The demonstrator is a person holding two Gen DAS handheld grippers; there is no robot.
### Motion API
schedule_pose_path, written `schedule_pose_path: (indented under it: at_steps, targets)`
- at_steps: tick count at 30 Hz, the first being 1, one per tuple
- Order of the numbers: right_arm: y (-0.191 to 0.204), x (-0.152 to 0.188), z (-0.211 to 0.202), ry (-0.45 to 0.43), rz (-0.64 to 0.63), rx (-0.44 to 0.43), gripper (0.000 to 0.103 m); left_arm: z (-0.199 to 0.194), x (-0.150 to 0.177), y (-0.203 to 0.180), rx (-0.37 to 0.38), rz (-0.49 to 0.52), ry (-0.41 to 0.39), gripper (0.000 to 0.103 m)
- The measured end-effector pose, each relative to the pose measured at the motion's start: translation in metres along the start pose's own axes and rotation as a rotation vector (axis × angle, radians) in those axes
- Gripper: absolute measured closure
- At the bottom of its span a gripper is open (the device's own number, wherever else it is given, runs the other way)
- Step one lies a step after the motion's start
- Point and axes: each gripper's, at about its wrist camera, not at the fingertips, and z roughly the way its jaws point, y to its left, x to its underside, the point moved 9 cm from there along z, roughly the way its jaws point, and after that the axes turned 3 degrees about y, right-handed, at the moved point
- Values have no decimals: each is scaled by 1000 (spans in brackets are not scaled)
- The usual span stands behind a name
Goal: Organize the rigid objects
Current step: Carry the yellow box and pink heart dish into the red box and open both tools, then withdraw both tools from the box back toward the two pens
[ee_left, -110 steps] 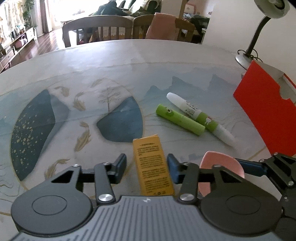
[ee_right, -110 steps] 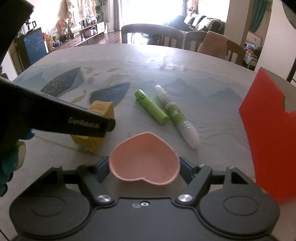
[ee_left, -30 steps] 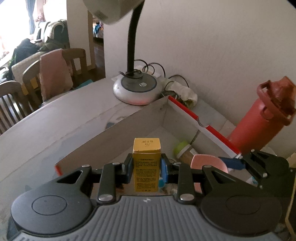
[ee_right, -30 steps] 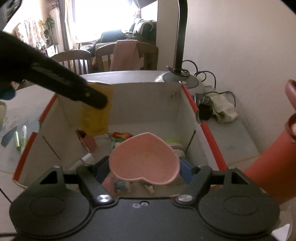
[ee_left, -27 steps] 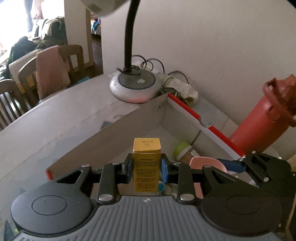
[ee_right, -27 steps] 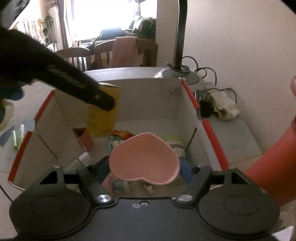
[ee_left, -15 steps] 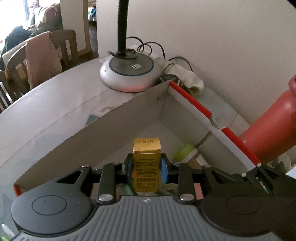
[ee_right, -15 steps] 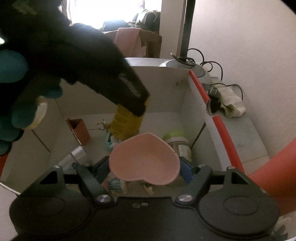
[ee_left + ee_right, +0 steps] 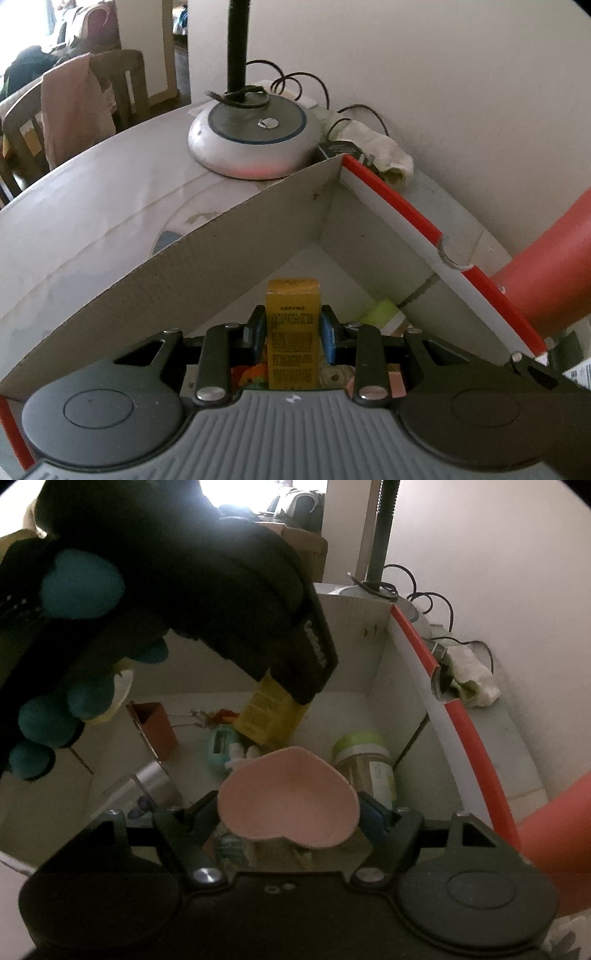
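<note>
Holding both grippers over the open cardboard box (image 9: 258, 229), we are ready to drop two things into it at once. On our left, the left gripper (image 9: 293, 326) has its jaws pinching the yellow carton (image 9: 293, 325) by its two long sides, so the carton stands upright between them with its printed face toward the camera. In the right wrist view the same carton (image 9: 271, 710) hangs tilted below the black gripper body, low inside the box and just above the clutter on its floor; we judge it is held this low so that it lands gently instead of tumbling.

Further right, the right gripper (image 9: 290, 814) has its jaws pressed against the two flanks of the pink heart-shaped dish (image 9: 288, 799), keeping it level, hollow side up, above the near part of the box. Beneath and beside it lie a green-lidded jar (image 9: 364, 764) toward the right wall, a teal item (image 9: 219, 747) and a small brown box (image 9: 153, 725) toward the left wall. We cannot tell whether the dish touches anything below.

The box stands at the far edge of the surface (image 9: 92, 192), with a lamp base (image 9: 255, 144) just behind its far corner and a red flask (image 9: 554, 258) just beside its red-edged right wall.
</note>
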Motion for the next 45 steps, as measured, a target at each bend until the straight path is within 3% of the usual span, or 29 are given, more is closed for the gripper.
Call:
schedule_pose_path:
  at_steps: [11,23,35,45]
  targets:
    - [-3,-2,-2,-10,14,3,25,11,6,2,-27,5,37,74]
    - [-4,-9,-23,-53,44,-1,19,-9,15,4,-27,-10,28,73]
    - [6,-11,-66,-125,40,-40,18,-68,29,3,21,-26,-80,73]
    - [23,-17,-103,-183,30,-68,16,-124,51,13,8,-42,-168,72]
